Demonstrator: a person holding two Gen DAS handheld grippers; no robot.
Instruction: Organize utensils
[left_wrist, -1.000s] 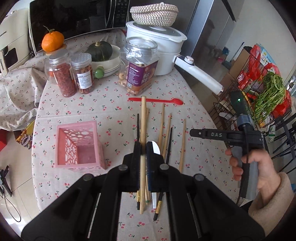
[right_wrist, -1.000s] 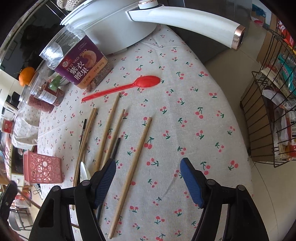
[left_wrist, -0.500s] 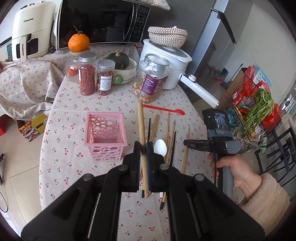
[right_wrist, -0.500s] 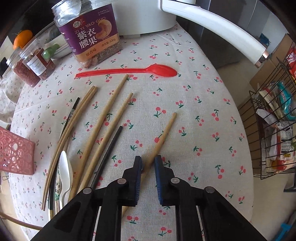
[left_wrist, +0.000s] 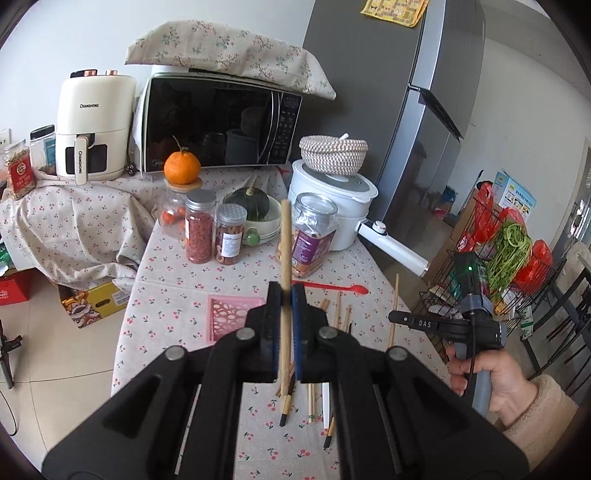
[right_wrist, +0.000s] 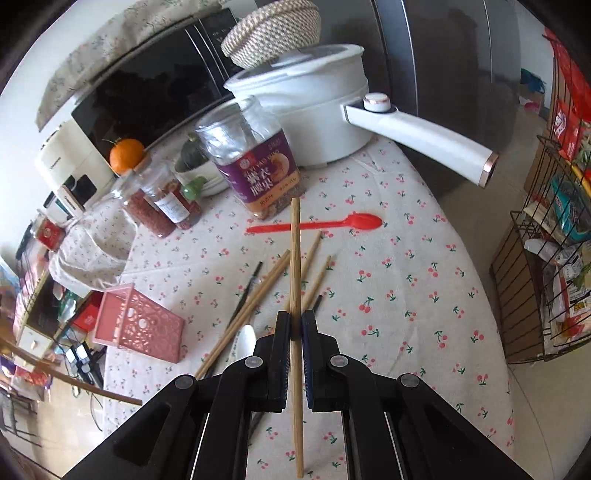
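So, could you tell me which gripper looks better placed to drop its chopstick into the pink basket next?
Probably the left gripper: the pink basket sits just below-left of its chopstick. The right gripper holds its stick farther off.

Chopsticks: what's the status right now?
Left gripper shut on chopstick. Right gripper shut on another chopstick. Pink basket unobstructed.

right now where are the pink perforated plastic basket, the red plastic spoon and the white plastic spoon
pink perforated plastic basket (right_wrist: 142, 325): right wrist view, on its lattice side wall.
red plastic spoon (right_wrist: 364, 220): right wrist view, on its bowl.
white plastic spoon (right_wrist: 245, 341): right wrist view, on its bowl, just left of the gripper fingers.
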